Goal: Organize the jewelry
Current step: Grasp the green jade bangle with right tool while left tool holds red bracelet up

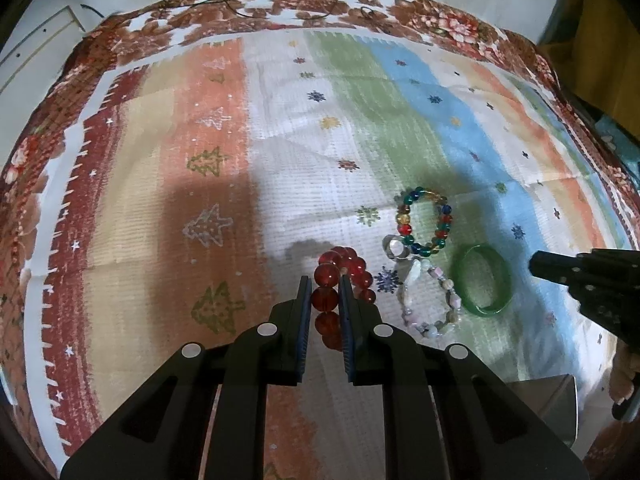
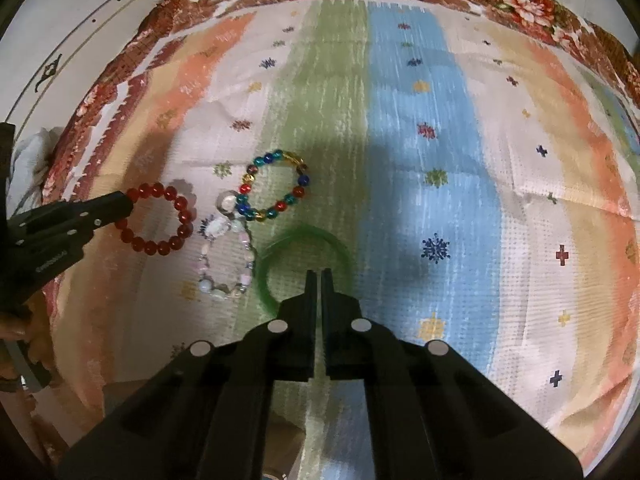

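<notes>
left gripper (image 1: 325, 285) clamps the red bead bracelet (image 1: 343, 280); right gripper (image 2: 320, 276) closed empty above green bangle (image 2: 304, 236). next: place the bracelet apart.

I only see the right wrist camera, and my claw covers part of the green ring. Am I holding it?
Observer: No. In the left wrist view the green bangle lies flat on the cloth, and your right claw is off to its side, with cloth showing between them.
Operator: Is the other claw really pinching the red beads?
Observer: Yes. The left claw is seen from above there, and the red bracelet has beads squeezed between its blue pads.
</notes>
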{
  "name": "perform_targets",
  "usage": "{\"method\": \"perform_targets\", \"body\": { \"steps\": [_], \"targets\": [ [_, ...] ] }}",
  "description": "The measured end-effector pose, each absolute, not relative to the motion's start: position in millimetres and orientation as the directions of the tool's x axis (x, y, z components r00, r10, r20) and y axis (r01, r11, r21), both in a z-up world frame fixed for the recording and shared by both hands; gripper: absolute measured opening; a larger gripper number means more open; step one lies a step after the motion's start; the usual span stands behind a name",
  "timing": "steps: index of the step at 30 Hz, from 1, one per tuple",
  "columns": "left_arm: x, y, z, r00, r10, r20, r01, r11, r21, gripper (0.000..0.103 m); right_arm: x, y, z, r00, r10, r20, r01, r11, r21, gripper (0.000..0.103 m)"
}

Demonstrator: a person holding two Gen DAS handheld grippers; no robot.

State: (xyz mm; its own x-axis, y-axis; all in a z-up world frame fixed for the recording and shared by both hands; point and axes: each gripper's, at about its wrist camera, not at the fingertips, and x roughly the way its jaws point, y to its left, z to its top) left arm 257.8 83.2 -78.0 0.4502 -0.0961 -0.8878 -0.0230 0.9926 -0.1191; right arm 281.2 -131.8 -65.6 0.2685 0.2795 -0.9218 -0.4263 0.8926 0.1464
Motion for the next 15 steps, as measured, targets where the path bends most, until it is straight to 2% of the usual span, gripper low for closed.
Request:
{"method": "perform_targets", "body": {
  "steps": [15],
  "targets": [
    [240, 80, -63, 0.481, -0.106, -0.871, -0.022, 0.991, -0.133, 0.013, 270, -138, -57, 0.268, 0.307, -0.913, -0.422, 0.889, 0.175, 0.003]
  ]
}}
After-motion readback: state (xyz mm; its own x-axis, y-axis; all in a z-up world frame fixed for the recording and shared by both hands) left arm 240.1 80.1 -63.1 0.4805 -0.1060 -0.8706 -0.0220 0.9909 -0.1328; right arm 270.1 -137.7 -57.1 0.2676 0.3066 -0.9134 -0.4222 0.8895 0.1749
